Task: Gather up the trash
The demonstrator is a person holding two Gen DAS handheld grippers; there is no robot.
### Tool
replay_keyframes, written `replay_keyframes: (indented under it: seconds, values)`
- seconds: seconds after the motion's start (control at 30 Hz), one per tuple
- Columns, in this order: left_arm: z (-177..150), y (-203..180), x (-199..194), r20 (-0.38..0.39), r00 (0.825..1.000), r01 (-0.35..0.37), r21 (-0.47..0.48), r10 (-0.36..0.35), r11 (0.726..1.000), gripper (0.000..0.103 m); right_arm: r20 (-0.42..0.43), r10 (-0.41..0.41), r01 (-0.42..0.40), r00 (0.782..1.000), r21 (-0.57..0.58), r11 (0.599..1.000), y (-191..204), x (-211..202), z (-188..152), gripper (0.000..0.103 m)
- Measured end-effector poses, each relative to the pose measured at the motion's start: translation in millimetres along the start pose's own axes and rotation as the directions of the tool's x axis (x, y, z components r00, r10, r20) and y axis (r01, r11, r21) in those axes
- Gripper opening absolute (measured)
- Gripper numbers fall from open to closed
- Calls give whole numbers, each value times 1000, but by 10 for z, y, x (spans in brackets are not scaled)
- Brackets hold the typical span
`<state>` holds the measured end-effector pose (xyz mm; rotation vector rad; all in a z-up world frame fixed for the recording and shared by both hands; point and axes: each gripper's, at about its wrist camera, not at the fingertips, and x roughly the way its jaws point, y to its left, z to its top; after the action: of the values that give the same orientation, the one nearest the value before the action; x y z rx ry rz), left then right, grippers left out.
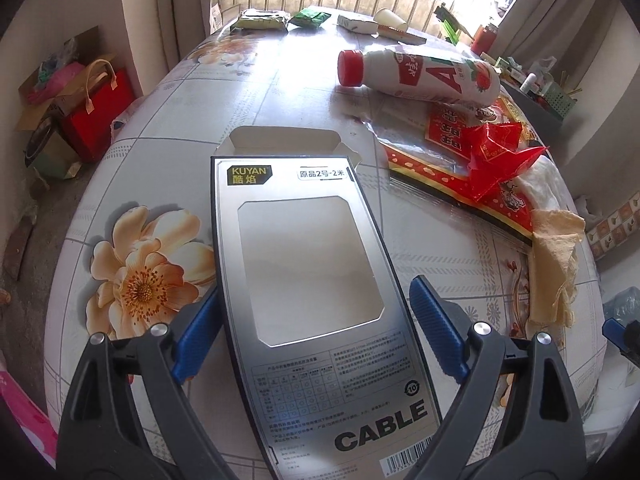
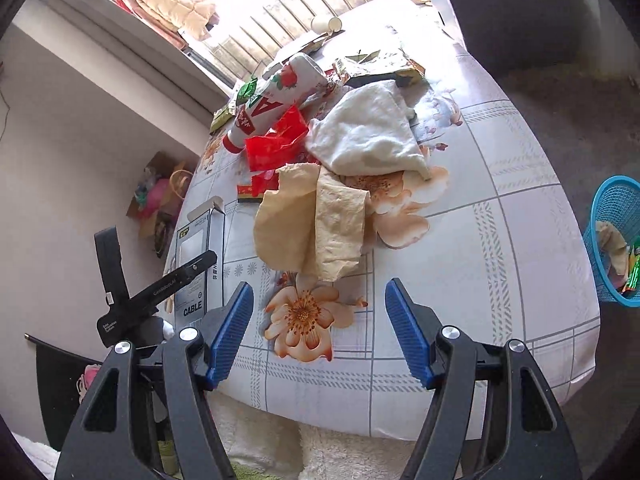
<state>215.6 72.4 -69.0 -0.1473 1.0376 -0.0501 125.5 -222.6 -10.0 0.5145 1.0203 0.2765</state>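
Desk (image 1: 168, 92): flowered slick cover, trash strewn across.

Cable box (image 1: 304, 264): flat empty carton, end flap open, lying at near edge. Light, semi-stiff, glossy; likely crushes at the window cutout. Best pinched across the long edges, below the window.

Left tongs (image 1: 316, 322): spread wide, straddling cable box, right pad clear of it, left pad close against its edge, no clamp evident.

Milk bottle (image 1: 420, 74): beyond cable box, on its side, round, likely rolls.

Yellow tissue (image 2: 316, 224): right of cable box, soft, crumpled; grab anywhere.

Right tongs (image 2: 320, 332): wide apart, empty, over bare desk short of tissue.

Blue basket (image 2: 616, 240): far right of cable box, off desk.
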Motion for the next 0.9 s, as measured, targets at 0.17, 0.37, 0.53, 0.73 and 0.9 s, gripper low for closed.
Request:
replay_keyframes:
  seconds: [0.17, 0.37, 0.53, 0.73, 0.9]
  values:
    - [-92, -14, -65, 17, 1000, -6, 36, 6, 999, 82, 29, -73, 74, 997, -40, 996, 268, 369, 136, 76]
    - [-157, -15, -119, 27, 1000, 2, 60, -3, 998, 80, 61, -132, 140, 989, -175, 974, 534, 669, 273, 76]
    - [-206, -15, -149, 28, 1000, 11, 71, -13, 997, 79, 108, -151, 171, 983, -212, 962, 579, 664, 416, 76]
    - [-257, -9, -184, 28, 999, 22, 76, -24, 997, 79, 153, -178, 207, 972, -202, 957, 446, 610, 841, 76]
    - [-281, -13, -209, 27, 999, 37, 72, -39, 997, 78, 91, -252, 266, 963, -208, 941, 283, 1007, 1121, 76]
